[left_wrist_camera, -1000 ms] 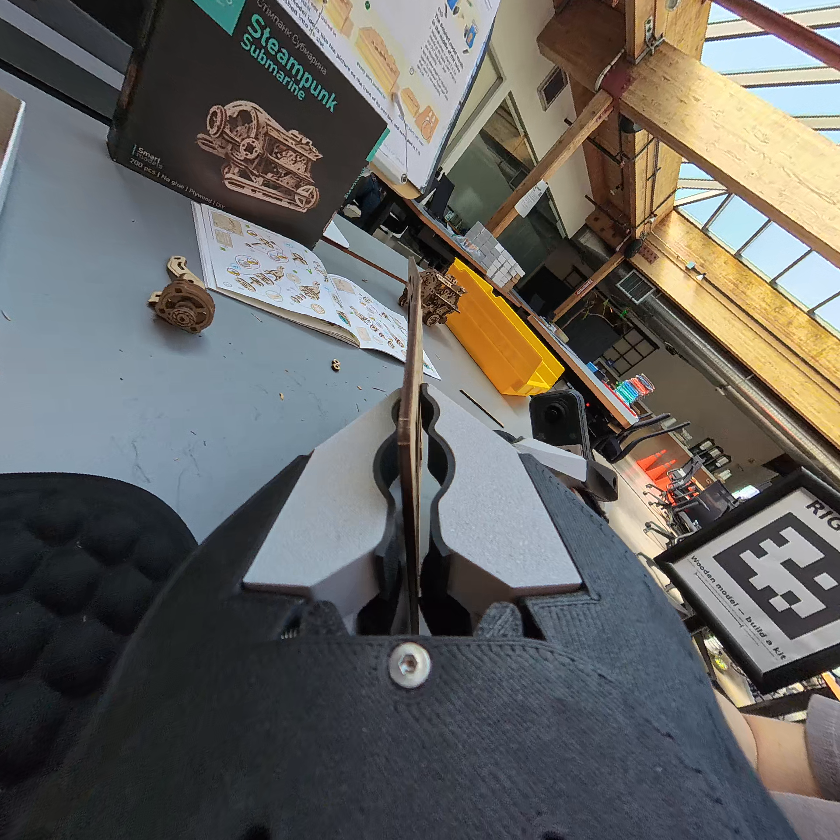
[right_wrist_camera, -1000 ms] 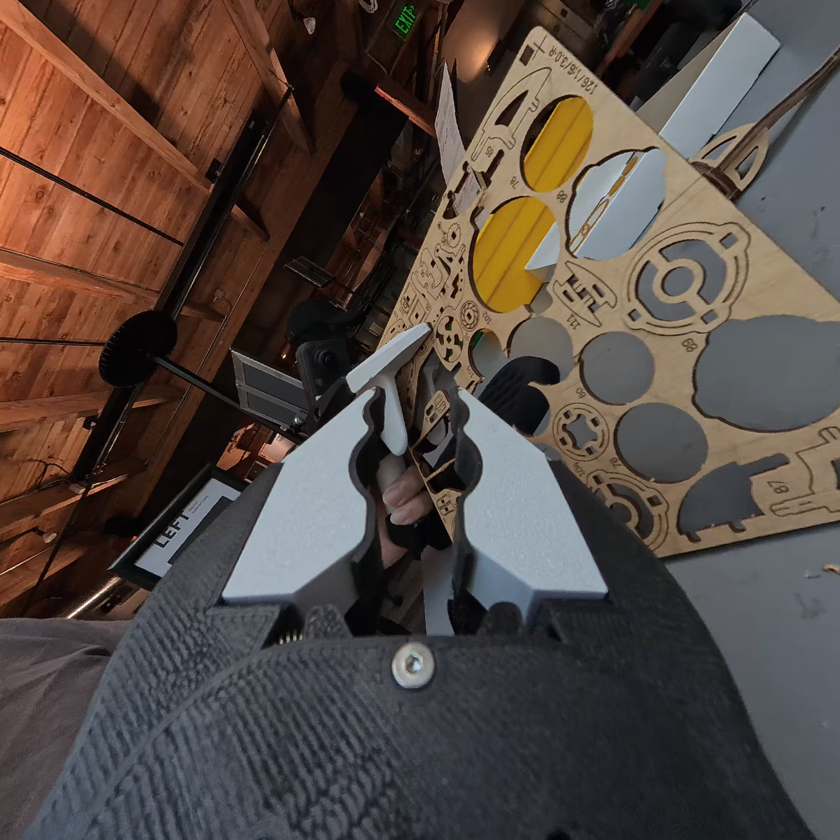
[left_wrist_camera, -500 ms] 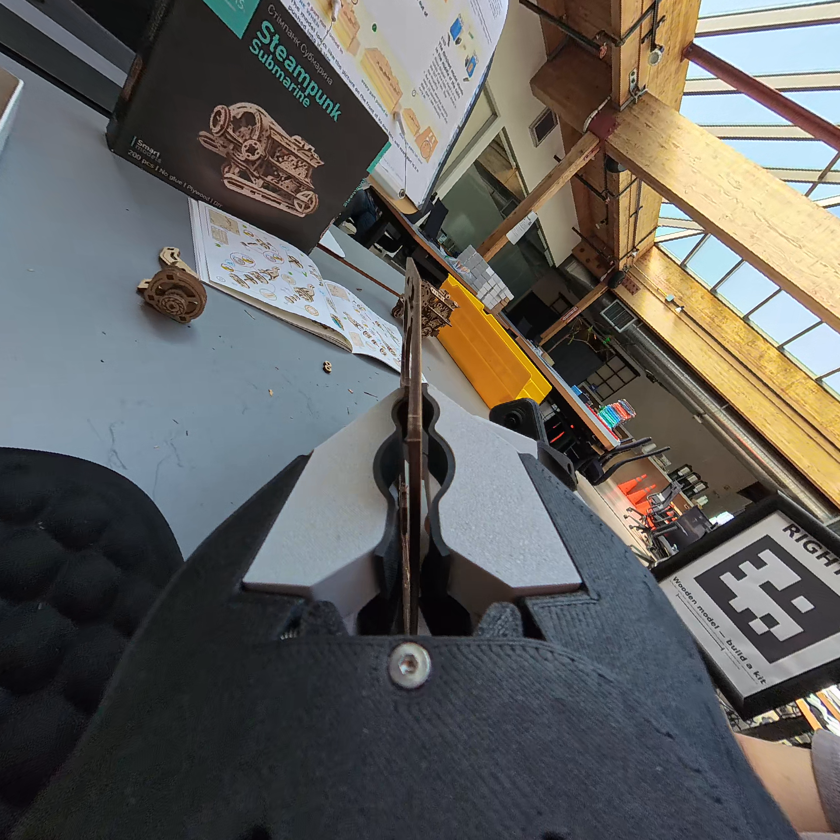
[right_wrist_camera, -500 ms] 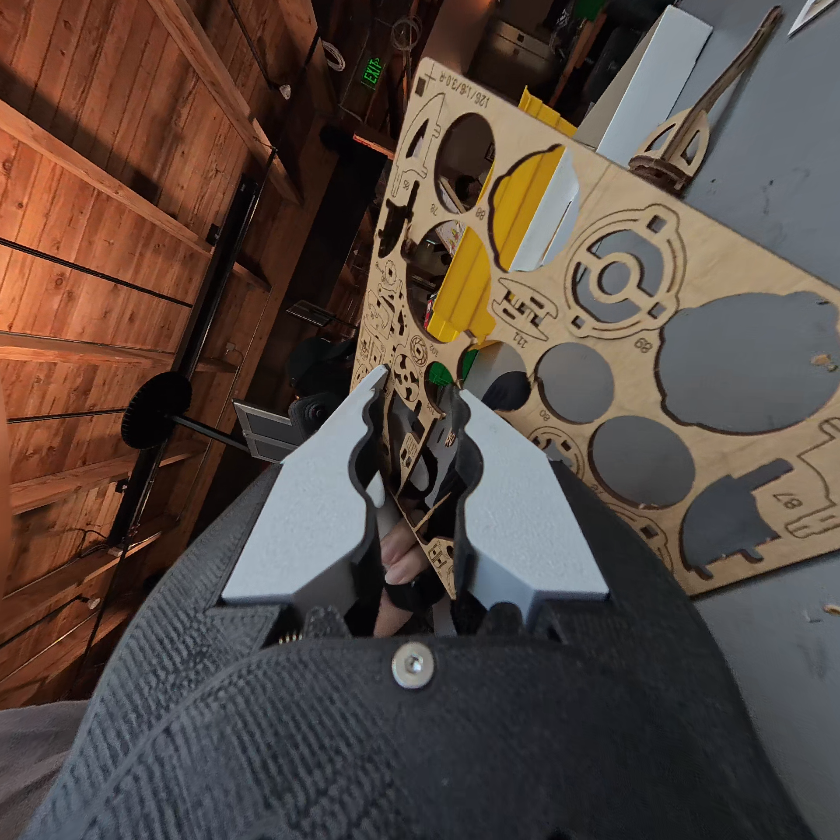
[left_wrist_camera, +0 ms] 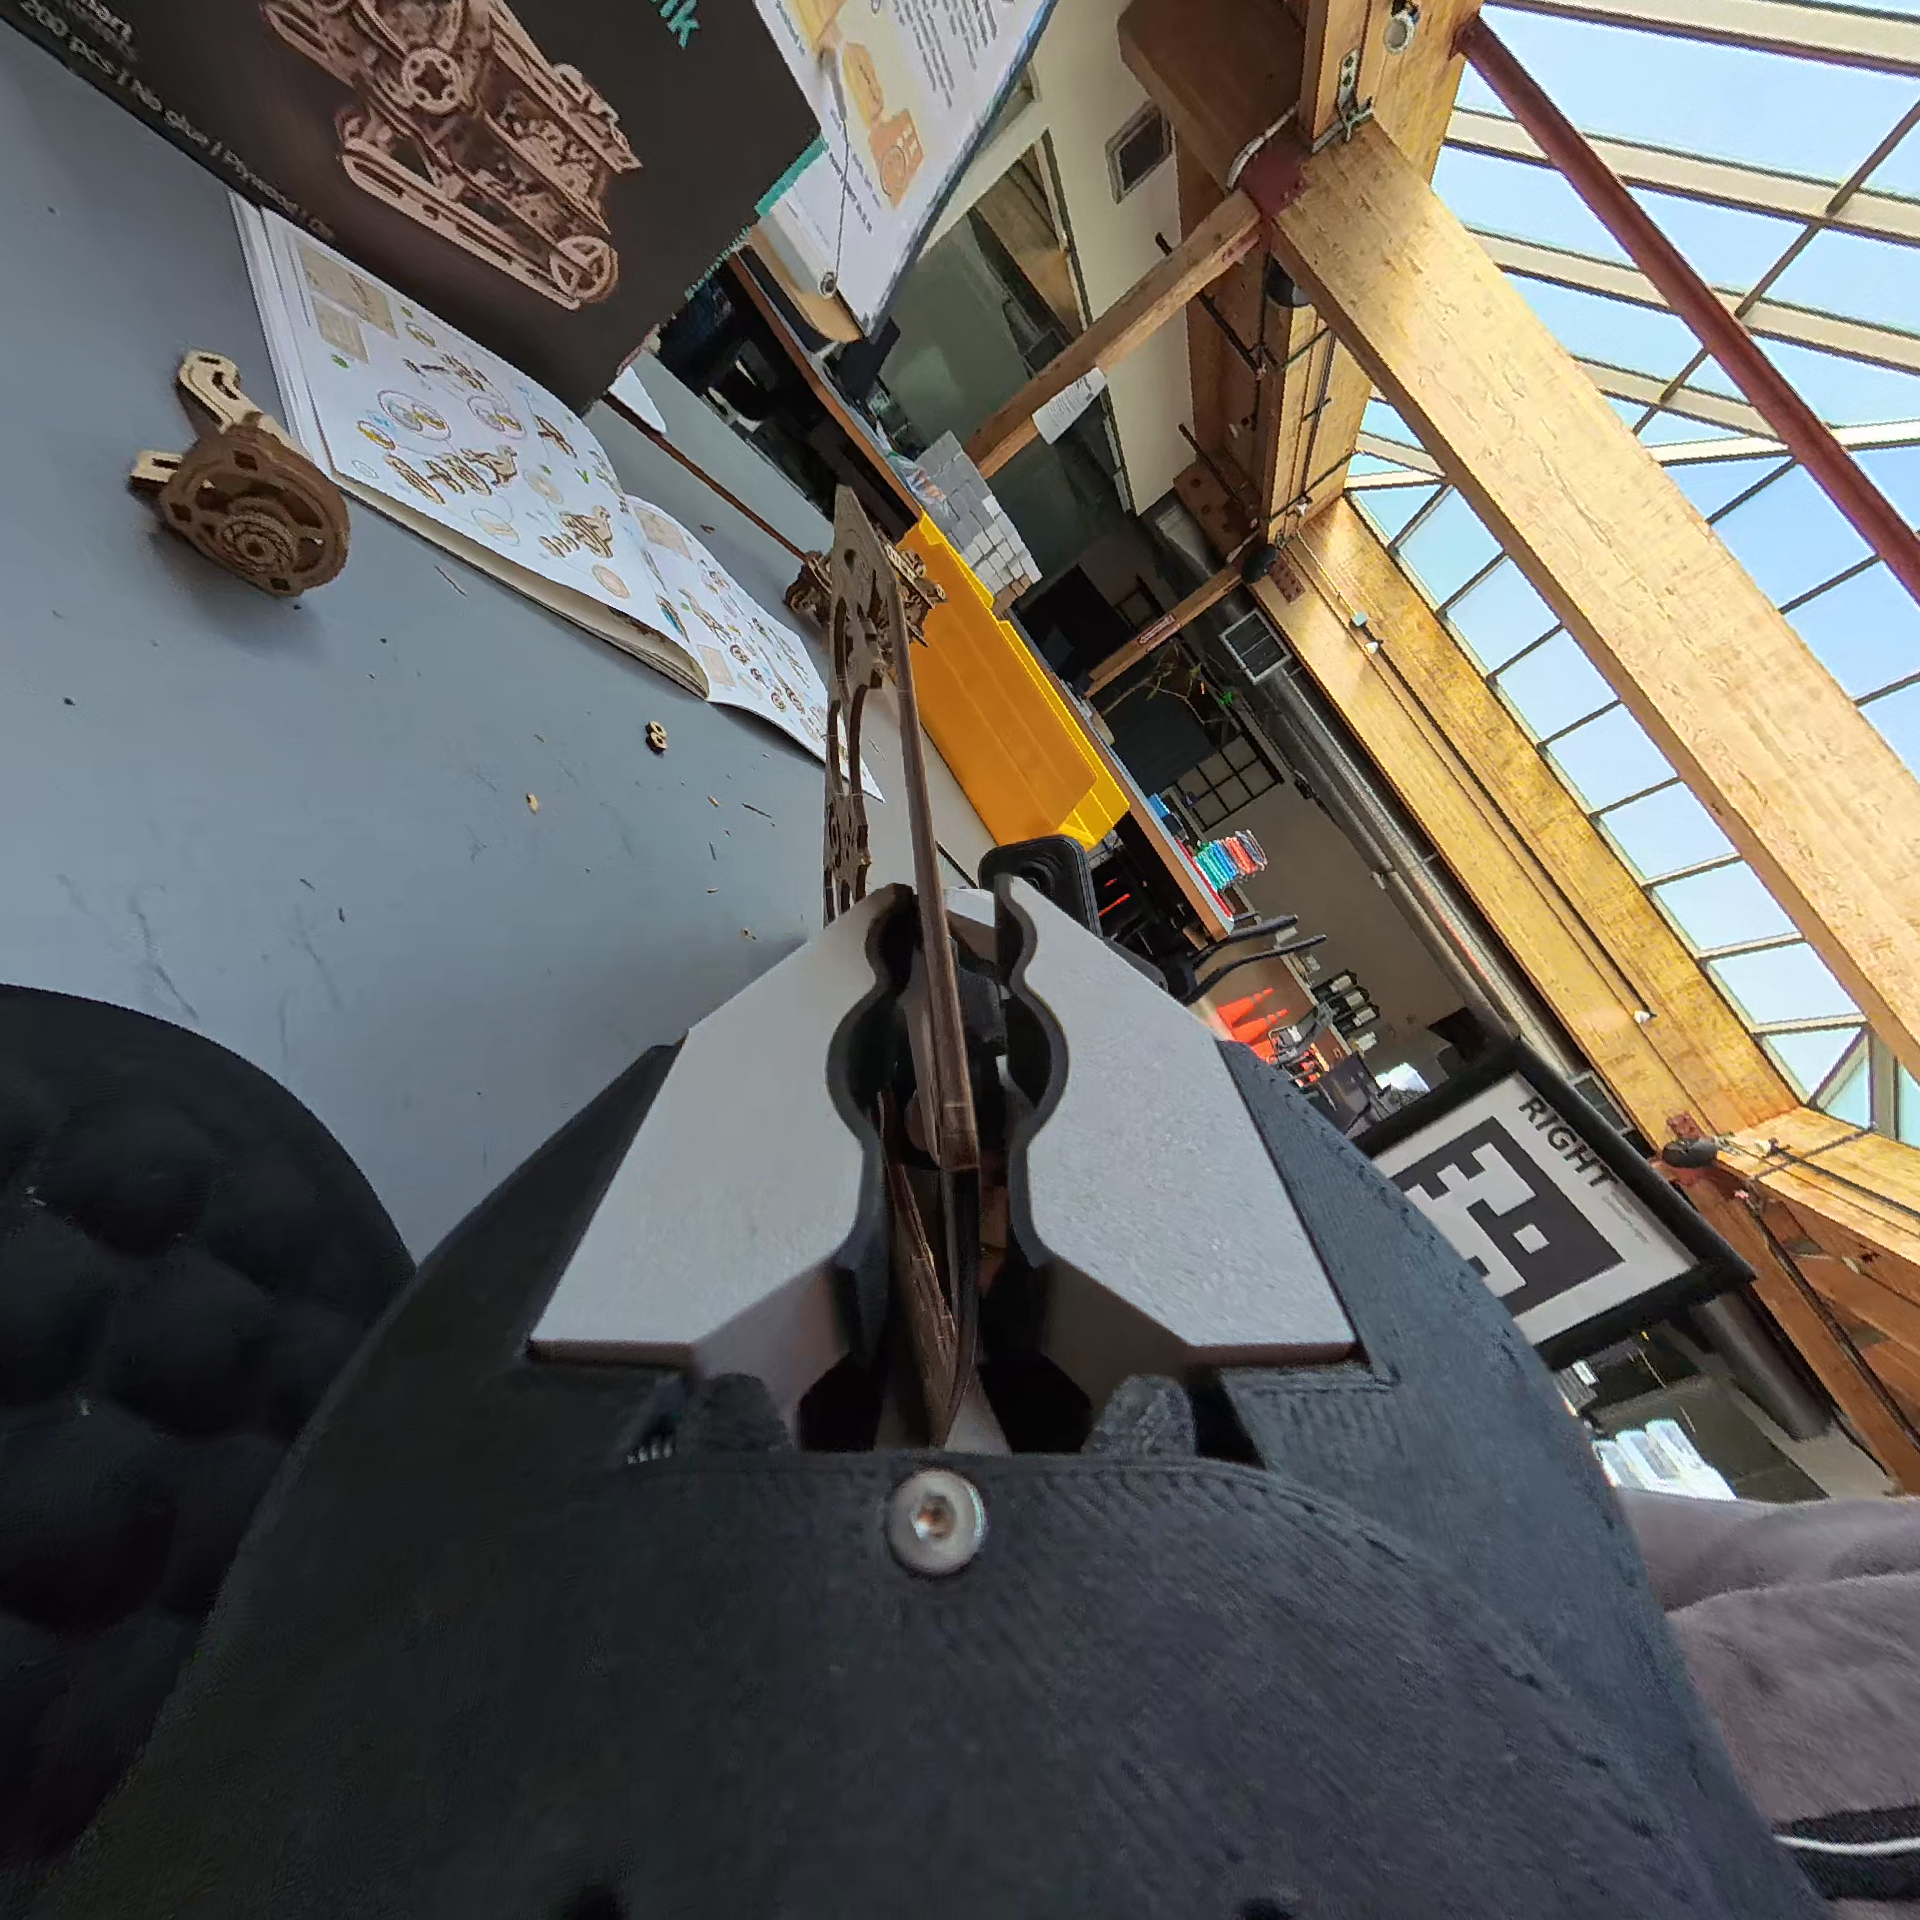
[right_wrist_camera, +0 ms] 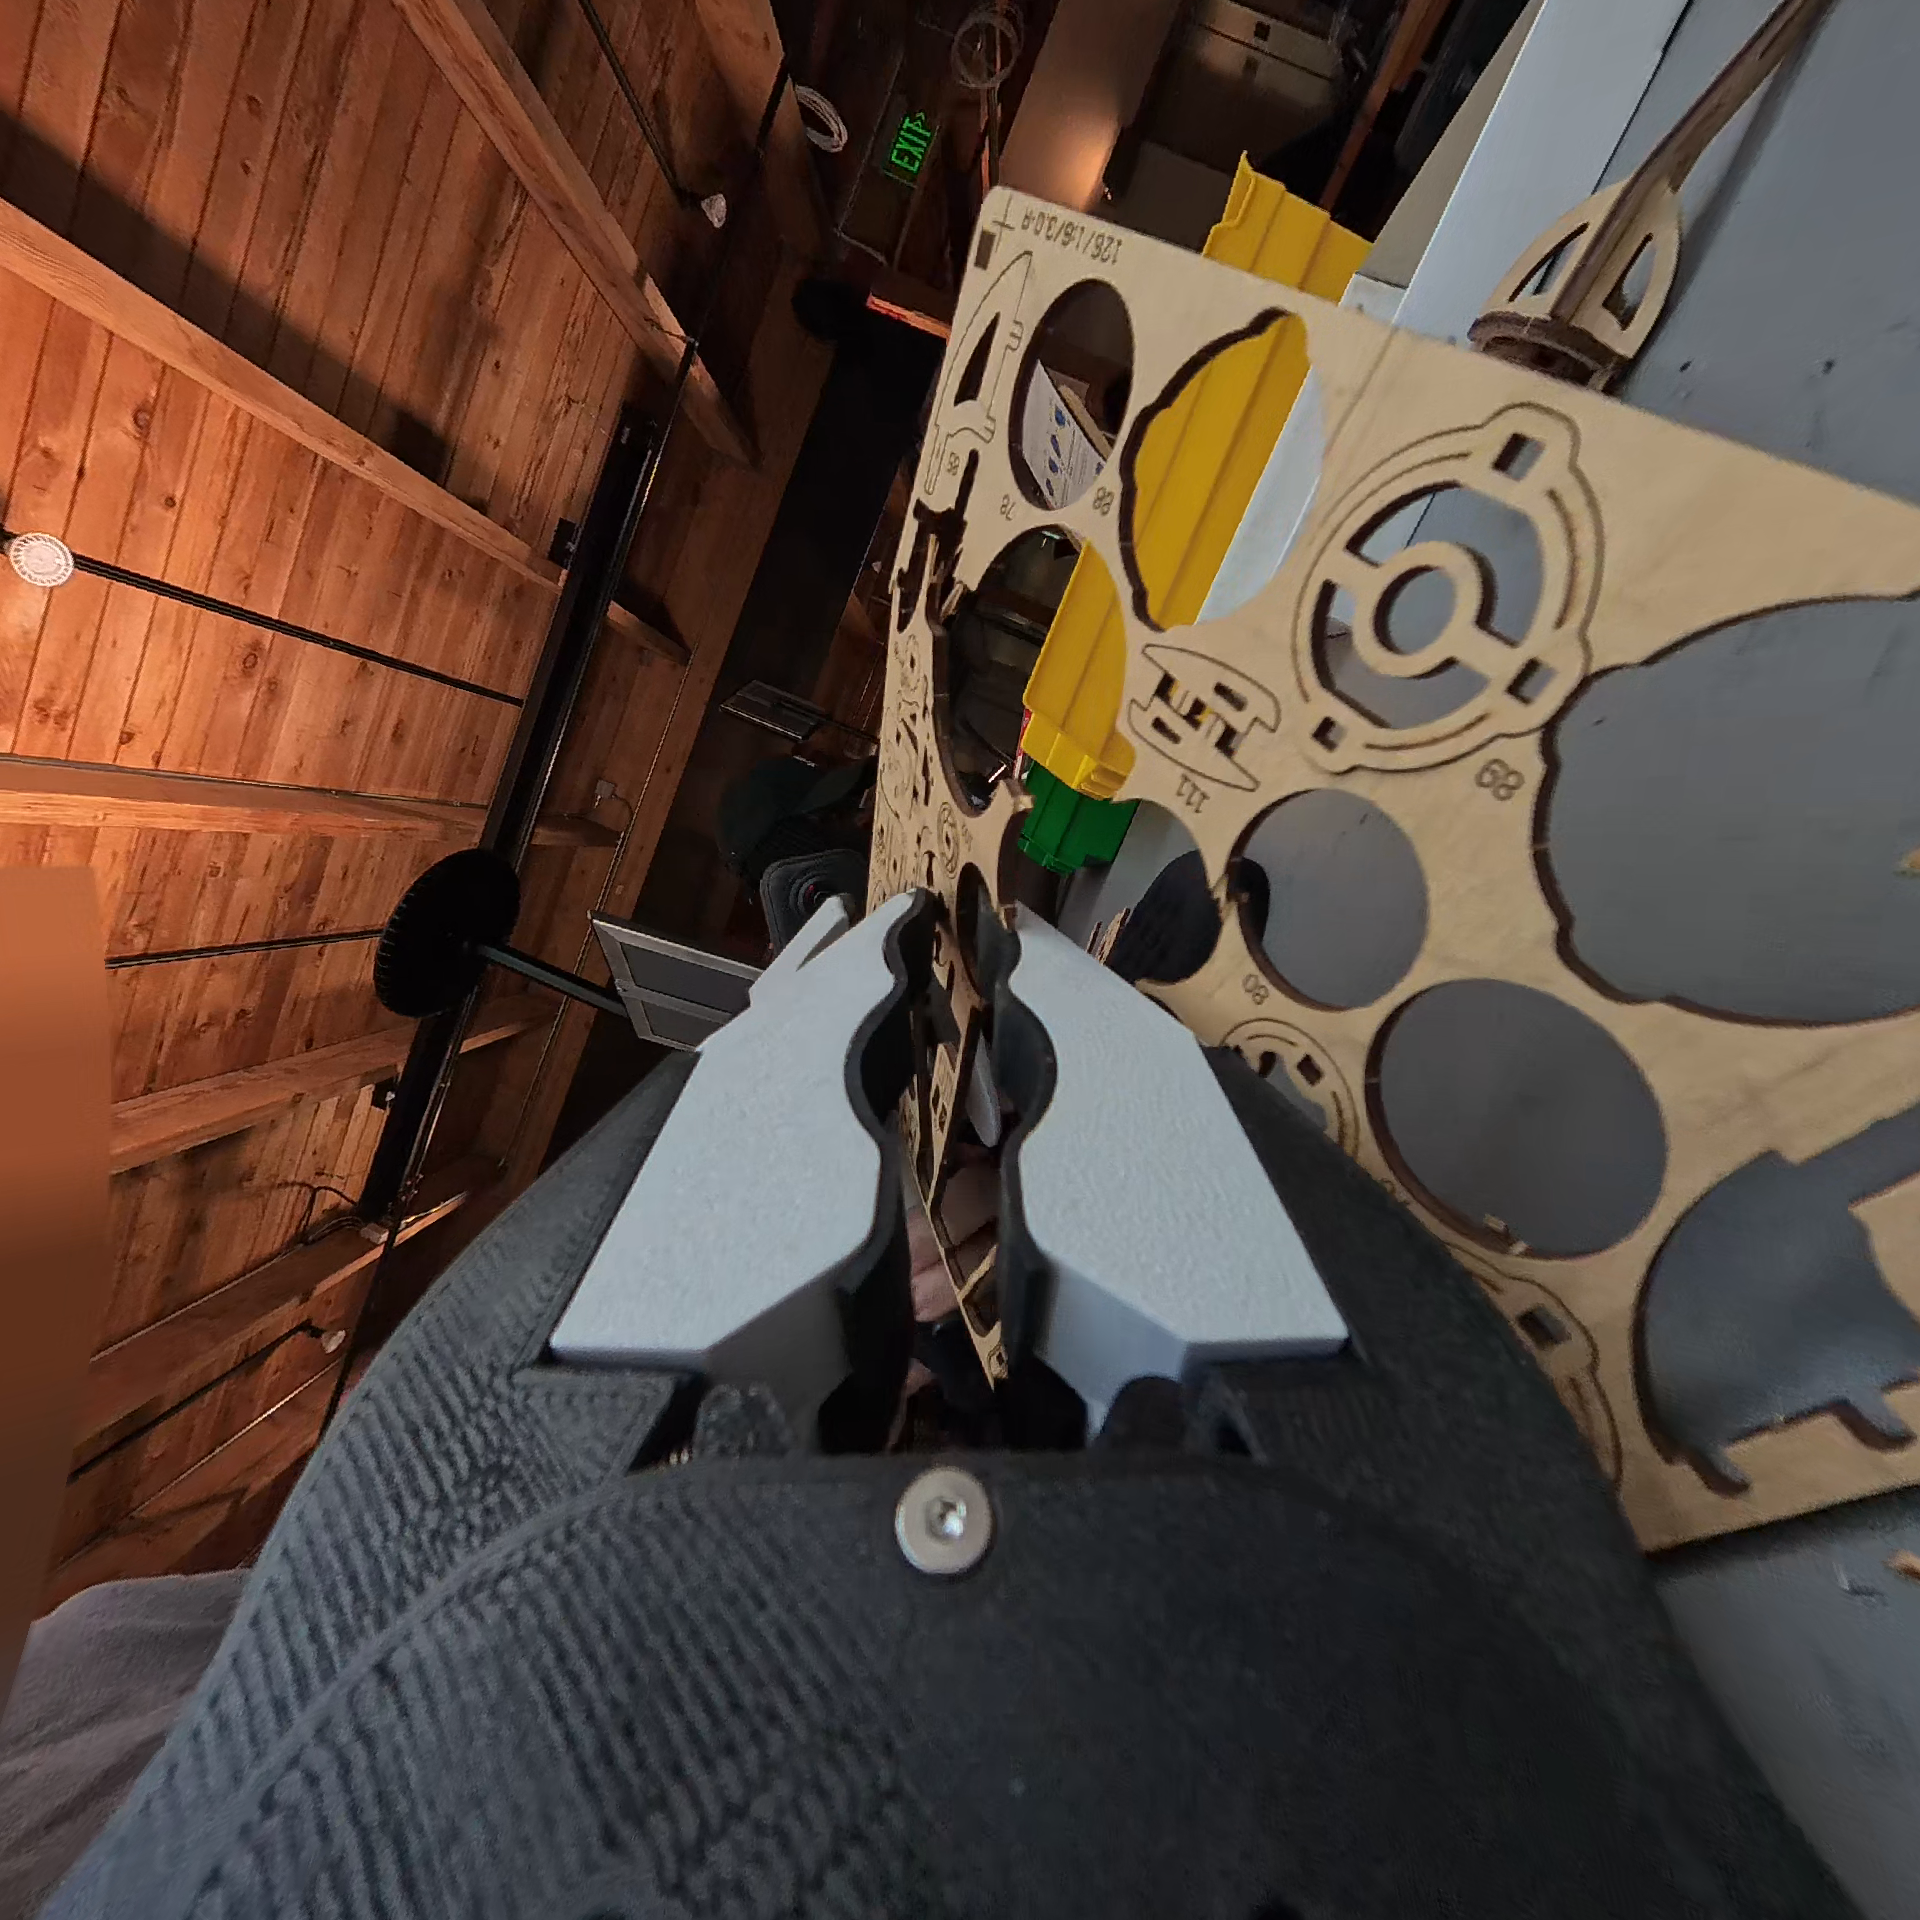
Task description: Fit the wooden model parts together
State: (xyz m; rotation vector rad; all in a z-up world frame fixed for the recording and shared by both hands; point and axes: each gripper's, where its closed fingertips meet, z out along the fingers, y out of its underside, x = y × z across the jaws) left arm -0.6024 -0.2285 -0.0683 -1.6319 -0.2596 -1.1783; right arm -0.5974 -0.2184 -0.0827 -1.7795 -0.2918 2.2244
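A thin plywood parts sheet [right_wrist_camera: 1714, 520] with several punched-out holes stands on edge above the grey table [left_wrist_camera: 312, 883]. My right gripper [right_wrist_camera: 964, 912] has its jaws closed in on the sheet's near edge. In the left wrist view the same sheet [left_wrist_camera: 914, 748] runs edge-on between the jaws of my left gripper [left_wrist_camera: 954, 899]. It leans on the left finger [left_wrist_camera: 727, 1143], with a dark gap beside the right finger. A built wooden gear assembly [left_wrist_camera: 244, 509] lies on the table far left. A cone-shaped wooden subassembly [right_wrist_camera: 1579, 281] lies beyond the sheet.
An open instruction booklet [left_wrist_camera: 499, 499] and the dark kit box [left_wrist_camera: 468, 135] lie at the back left. Another small wooden assembly [left_wrist_camera: 810, 597] and a yellow bin [left_wrist_camera: 997, 717] sit behind the sheet. A black padded mat [left_wrist_camera: 156, 1299] is at the near left. My two grippers' fingertips are within a few centimetres of each other. The built wooden gear assembly [left_wrist_camera: 244, 509] is about 15 cm from both grippers' fingertips. Left tips and right tips are each some 15 cm from the cone-shaped wooden subassembly [right_wrist_camera: 1579, 281].
My right gripper's jaws have narrowed onto the sheet. My left gripper's jaws have parted slightly, and the sheet now sits tilted in them. Both views have shifted closer to the table.
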